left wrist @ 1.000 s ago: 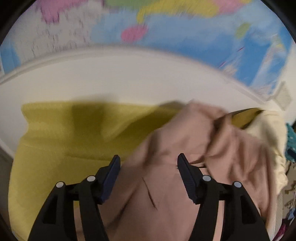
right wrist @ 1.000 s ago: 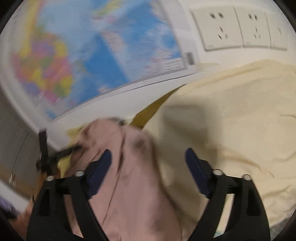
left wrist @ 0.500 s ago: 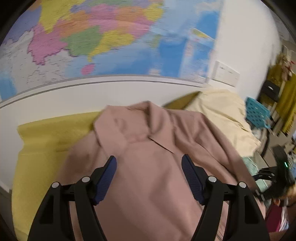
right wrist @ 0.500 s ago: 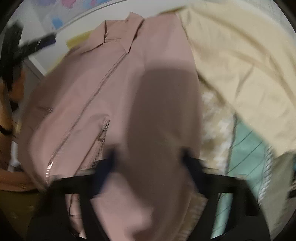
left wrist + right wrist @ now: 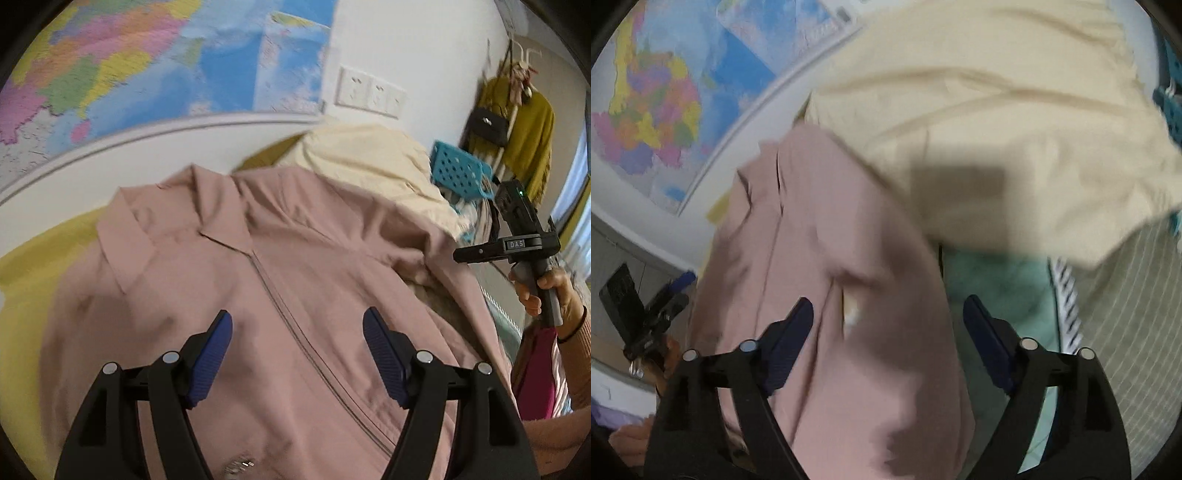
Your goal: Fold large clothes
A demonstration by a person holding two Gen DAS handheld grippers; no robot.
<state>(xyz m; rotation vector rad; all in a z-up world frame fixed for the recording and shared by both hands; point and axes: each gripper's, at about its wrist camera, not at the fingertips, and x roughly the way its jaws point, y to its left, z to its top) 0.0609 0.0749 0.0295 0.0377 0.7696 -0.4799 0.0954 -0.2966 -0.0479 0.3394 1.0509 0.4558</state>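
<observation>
A dusty-pink zip jacket (image 5: 295, 280) lies spread front-up on a yellow-green cloth (image 5: 33, 258), collar toward the wall. My left gripper (image 5: 297, 332) is open and empty above its chest, a finger on each side of the zip. My right gripper (image 5: 888, 317) is open and empty over the jacket's right side (image 5: 820, 236); it also shows at the right in the left wrist view (image 5: 517, 240), held in a hand. The left gripper shows at the left edge of the right wrist view (image 5: 646, 310).
A cream garment (image 5: 997, 129) is heaped right of the jacket, over teal (image 5: 997, 288) and striped cloth (image 5: 1126, 302). A blue perforated basket (image 5: 458, 170) stands behind it. A wall map (image 5: 129, 62), sockets (image 5: 369, 96) and hanging clothes (image 5: 528, 129) line the wall.
The crumpled pink jacket has been spread out flat, collar and zip showing. Both grippers have pulled back and apart, and stay open.
</observation>
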